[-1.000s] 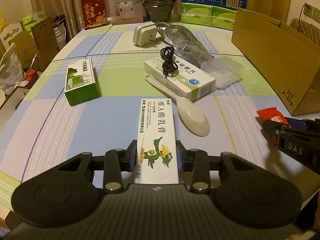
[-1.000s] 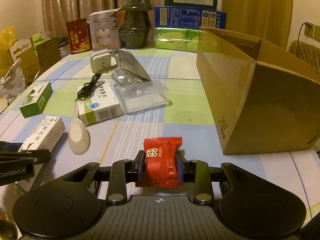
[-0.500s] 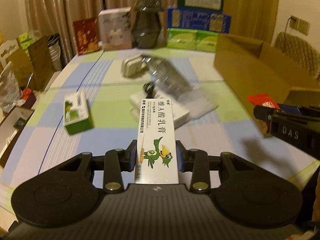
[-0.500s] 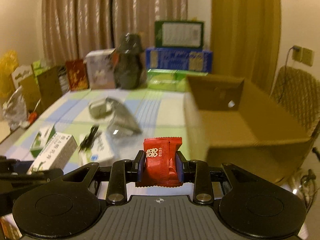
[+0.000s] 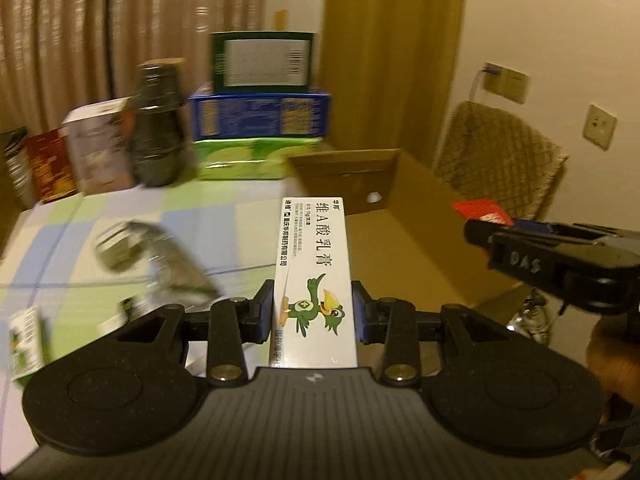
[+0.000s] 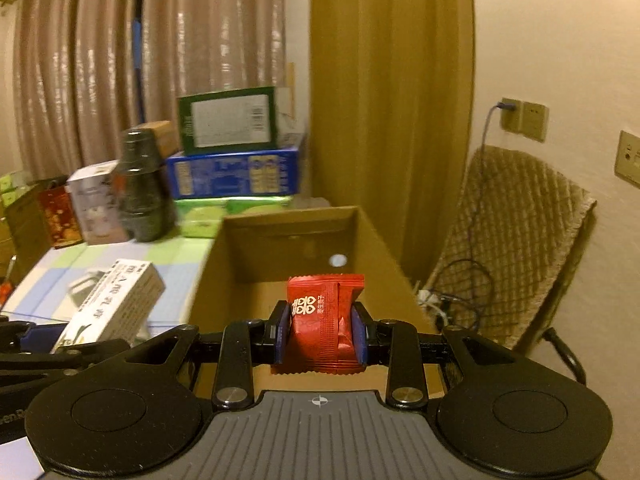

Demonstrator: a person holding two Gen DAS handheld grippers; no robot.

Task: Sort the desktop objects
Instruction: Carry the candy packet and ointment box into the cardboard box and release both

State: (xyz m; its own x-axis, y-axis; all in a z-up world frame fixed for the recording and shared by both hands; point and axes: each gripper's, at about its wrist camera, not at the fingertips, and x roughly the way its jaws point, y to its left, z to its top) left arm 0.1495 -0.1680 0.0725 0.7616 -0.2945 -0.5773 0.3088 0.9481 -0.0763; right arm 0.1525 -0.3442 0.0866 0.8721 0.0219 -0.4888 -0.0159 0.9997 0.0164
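Note:
My left gripper (image 5: 313,314) is shut on a long white ointment box (image 5: 314,264) with a green bird on it, held high above the table beside the open cardboard box (image 5: 420,216). My right gripper (image 6: 320,334) is shut on a red candy packet (image 6: 322,320), held over the near end of the cardboard box (image 6: 288,248). The ointment box (image 6: 116,304) shows at the left of the right wrist view. The candy packet (image 5: 482,212) and right gripper (image 5: 476,232) show at the right of the left wrist view.
On the checked tablecloth (image 5: 120,216) lie a blurred clear plastic item (image 5: 156,256) and a green box (image 5: 24,340). Stacked boxes (image 5: 260,116) and a dark jar (image 5: 158,128) stand at the back. A woven chair (image 6: 516,248) stands right of the cardboard box.
Both grippers have risen off the table with their objects and swung right toward the cardboard box. The table items have dropped low and left in view.

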